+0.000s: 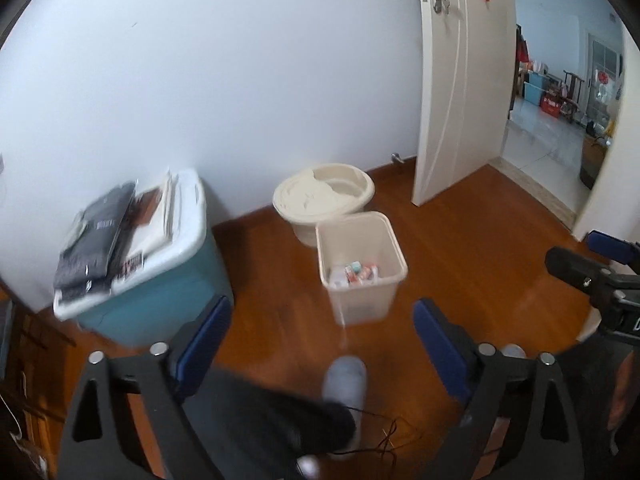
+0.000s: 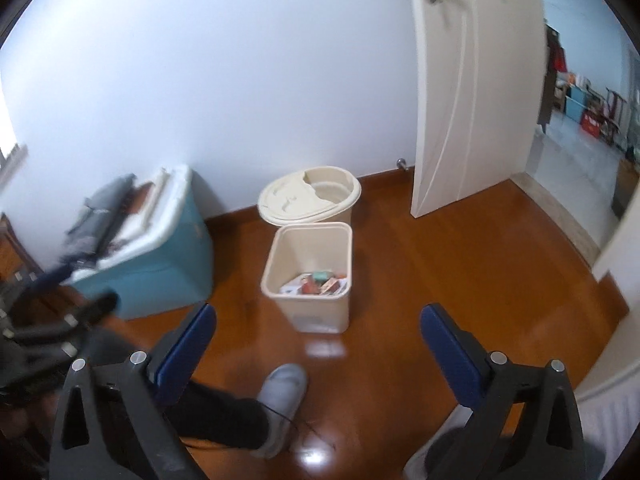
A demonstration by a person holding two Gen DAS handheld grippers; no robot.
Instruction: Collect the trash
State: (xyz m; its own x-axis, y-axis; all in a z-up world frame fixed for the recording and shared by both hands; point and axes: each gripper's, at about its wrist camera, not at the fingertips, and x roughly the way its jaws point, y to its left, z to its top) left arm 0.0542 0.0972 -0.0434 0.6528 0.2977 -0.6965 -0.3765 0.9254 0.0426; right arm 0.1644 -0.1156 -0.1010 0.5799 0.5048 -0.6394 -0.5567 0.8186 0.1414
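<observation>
Polished wooden floor (image 1: 460,240) ran up to a plain white wall, and a white door (image 1: 464,80) stood open onto a tiled room beyond. On the floor sat a square cream bin (image 1: 362,268) with bright wrappers and small cartons of trash (image 1: 354,273) lying at its bottom, touching a round cream pail (image 1: 324,196) behind it, whose lid sat askew. Only the left view showed the right tool (image 1: 592,256) at its edge; the right view caught the left tool (image 2: 60,300) as a dark blur. A teal box (image 1: 160,292) with a white lid carried dark stacked items. Both tools hung released, blue pads wide apart with nothing between them. A grey slipper (image 2: 282,396) showed below.
</observation>
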